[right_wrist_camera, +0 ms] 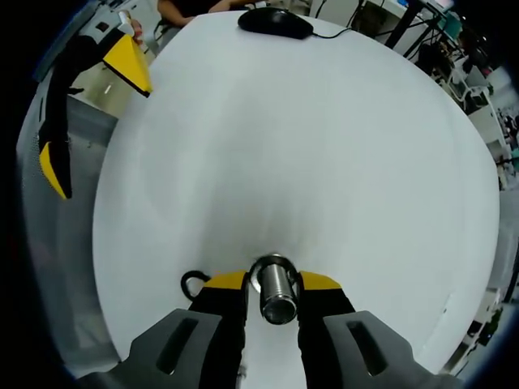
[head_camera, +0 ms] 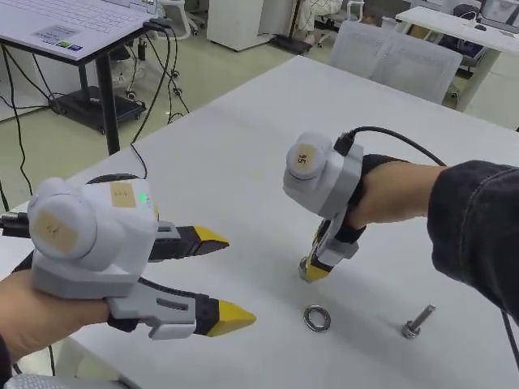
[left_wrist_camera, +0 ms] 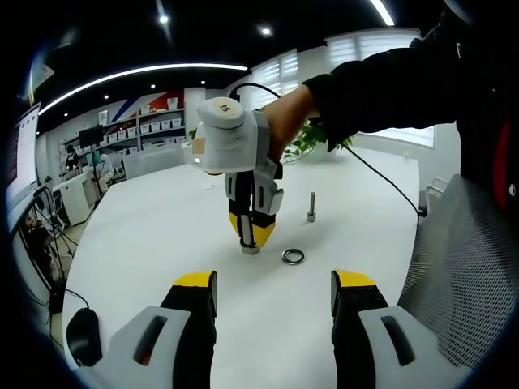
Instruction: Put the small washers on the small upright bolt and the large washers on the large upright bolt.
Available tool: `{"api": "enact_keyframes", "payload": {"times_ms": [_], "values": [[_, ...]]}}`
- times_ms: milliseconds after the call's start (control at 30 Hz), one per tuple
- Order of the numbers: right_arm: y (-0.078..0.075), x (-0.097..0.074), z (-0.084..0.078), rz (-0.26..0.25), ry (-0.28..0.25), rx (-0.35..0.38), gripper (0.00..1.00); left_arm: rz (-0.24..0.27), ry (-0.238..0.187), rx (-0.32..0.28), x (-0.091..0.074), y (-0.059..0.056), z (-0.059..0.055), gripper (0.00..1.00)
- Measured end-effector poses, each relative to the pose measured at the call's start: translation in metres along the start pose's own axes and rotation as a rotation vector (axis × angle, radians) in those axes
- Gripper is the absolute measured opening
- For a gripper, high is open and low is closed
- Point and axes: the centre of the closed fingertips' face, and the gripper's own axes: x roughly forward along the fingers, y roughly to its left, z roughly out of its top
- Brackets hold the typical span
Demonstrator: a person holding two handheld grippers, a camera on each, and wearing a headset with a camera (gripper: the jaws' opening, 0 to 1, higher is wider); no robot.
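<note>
Jaws spread wide and empty, the left gripper (head_camera: 220, 278) hangs at the near left of the worktop (head_camera: 243, 162). Just beyond, a washer (head_camera: 316, 318) lies flat, the small bolt (head_camera: 418, 322) upright to its right. Farther, the right gripper (head_camera: 315, 270) clamps the large bolt (right_wrist_camera: 274, 296), head at the surface: best to seat it square and release gently. Far worktop lies open; the near edge is close.
</note>
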Motion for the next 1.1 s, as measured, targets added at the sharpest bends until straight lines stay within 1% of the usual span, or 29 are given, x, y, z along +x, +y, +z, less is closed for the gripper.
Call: {"api": "enact_keyframes", "payload": {"times_ms": [67, 100, 200, 333, 533, 700, 933, 1100], "values": [[0.000, 0.000, -0.001, -0.002, 0.008, -0.010, 0.24, -0.001, 0.000, 0.001, 0.000, 0.000, 0.000, 0.56], [0.000, 0.000, -0.001, -0.005, 0.002, -0.017, 0.24, 0.000, -0.001, 0.001, 0.000, 0.000, 0.000, 0.56], [0.002, -0.001, -0.001, 0.001, -0.002, -0.004, 0.26, -0.001, -0.001, -0.001, 0.000, 0.000, 0.000, 0.56], [0.001, -0.005, -0.003, -0.006, -0.005, 0.001, 0.27, -0.004, -0.002, 0.000, 0.000, -0.001, 0.001, 0.56], [0.001, -0.011, -0.010, -0.019, -0.005, 0.000, 0.36, -0.006, -0.006, 0.004, 0.001, -0.001, 0.003, 0.56], [0.000, -0.019, -0.012, -0.033, -0.019, 0.003, 0.41, -0.011, -0.005, 0.007, 0.003, -0.002, 0.003, 0.56], [0.005, -0.026, -0.020, -0.036, -0.029, 0.011, 0.46, -0.017, -0.007, 0.010, 0.004, -0.003, 0.004, 0.56], [0.009, -0.029, -0.025, -0.040, -0.031, 0.015, 0.48, -0.020, -0.009, 0.013, 0.005, -0.003, 0.005, 0.56]]}}
